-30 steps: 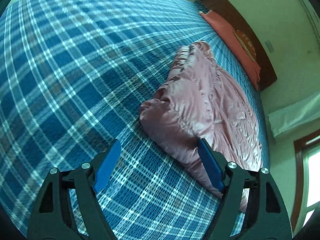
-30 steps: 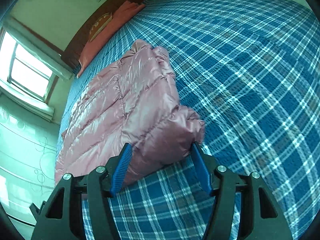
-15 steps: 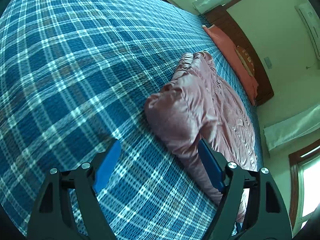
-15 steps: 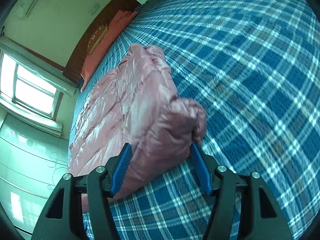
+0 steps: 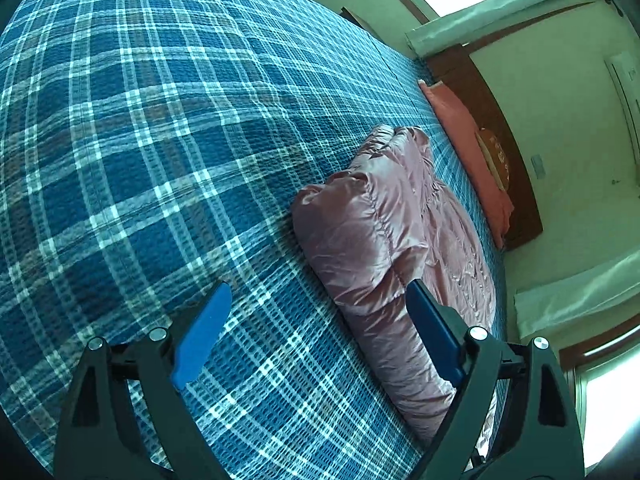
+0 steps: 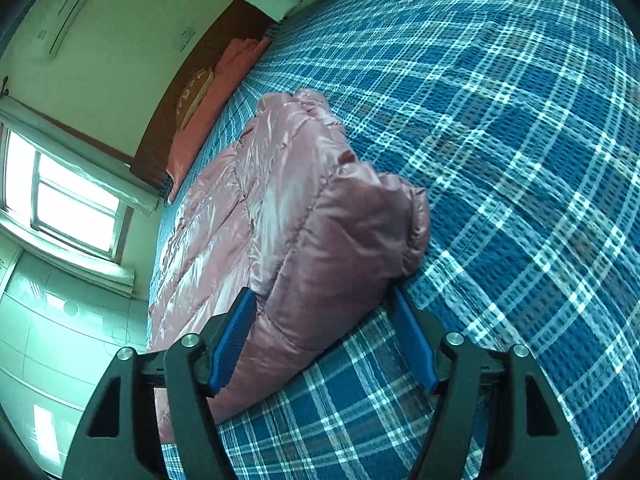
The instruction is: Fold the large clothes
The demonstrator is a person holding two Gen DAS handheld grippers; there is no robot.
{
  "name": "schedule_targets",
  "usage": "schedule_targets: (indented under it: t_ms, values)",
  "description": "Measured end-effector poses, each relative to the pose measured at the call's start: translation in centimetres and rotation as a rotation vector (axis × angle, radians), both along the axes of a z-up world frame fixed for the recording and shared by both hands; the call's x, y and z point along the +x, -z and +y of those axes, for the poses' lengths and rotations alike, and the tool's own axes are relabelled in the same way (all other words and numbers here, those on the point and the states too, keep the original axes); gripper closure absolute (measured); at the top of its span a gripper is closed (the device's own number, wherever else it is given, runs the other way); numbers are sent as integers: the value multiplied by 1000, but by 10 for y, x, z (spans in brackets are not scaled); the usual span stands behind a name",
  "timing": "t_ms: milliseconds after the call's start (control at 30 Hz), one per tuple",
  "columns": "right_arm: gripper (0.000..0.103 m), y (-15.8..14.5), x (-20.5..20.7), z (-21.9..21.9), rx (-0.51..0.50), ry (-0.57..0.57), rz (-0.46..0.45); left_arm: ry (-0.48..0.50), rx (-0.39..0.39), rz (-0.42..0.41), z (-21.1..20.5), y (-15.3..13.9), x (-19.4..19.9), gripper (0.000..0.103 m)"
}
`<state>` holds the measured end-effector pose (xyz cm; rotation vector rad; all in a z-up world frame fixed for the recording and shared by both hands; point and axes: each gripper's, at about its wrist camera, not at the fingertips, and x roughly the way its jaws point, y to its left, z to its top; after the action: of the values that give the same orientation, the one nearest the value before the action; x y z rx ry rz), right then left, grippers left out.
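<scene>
The puffy pink quilted jacket (image 5: 384, 240) (image 6: 304, 216) is showing a glossy, satin-like shell, catching light along its stitched seams, while the blue-and-white plaid bedspread (image 5: 160, 140) (image 6: 500, 160) under it is looking matt, with a coarse waffle-like weave. The left gripper (image 5: 316, 336) and right gripper (image 6: 320, 340) are showing matt black plastic frames, smooth blue pads and shiny metal screw heads. The dark brown headboard (image 5: 500, 140) (image 6: 168, 128) is appearing as polished wood, with a matt salmon cloth pillow (image 5: 468, 140) (image 6: 216, 100) lying against it.
</scene>
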<state>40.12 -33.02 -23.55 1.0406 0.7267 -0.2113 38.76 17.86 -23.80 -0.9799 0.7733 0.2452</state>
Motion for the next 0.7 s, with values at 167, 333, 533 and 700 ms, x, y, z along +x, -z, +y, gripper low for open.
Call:
schedule_targets:
  t_ms: [167,333,533,700]
  values:
    - [35,6,11,-14,75,70,-21,-31,-24,19,7,5,28,16]
    - [48,7,17,-11,40,82,-8,-42,-5,3,4,6,39,54]
    - [78,2,15,-10,37,33,-56,34,40,-21,-4,0,48,89]
    - [85,-12,-4,-5,11,-4,-75,65,40,-35,-3,-12,30,93]
